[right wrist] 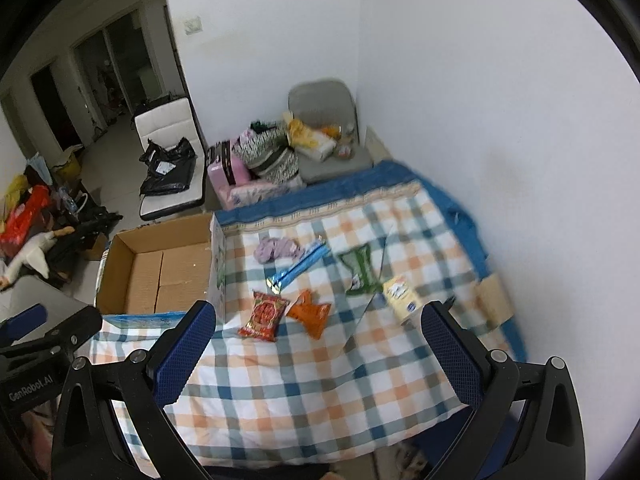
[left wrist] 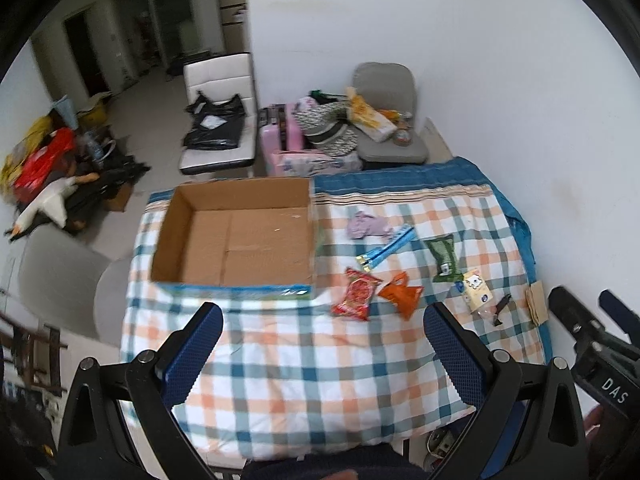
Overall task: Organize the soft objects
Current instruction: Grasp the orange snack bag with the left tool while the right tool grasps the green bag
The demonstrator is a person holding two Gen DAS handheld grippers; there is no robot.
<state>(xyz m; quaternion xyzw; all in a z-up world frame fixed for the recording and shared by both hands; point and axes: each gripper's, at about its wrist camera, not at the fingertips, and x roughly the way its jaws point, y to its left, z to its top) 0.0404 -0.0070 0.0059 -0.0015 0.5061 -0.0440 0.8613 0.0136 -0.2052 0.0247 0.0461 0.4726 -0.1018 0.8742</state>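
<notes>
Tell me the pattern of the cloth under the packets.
The cloth is checked: white, orange and teal-blue. Left wrist view shows it best.

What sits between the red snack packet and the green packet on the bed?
An orange packet lies between the red snack packet and green packet, seen in both wrist views.

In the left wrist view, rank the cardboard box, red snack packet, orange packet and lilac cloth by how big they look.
1. cardboard box, by far the largest.
2. red snack packet.
3. orange packet and lilac cloth look about alike; the cloth lies farther from the camera, so I won't rank them.
</notes>
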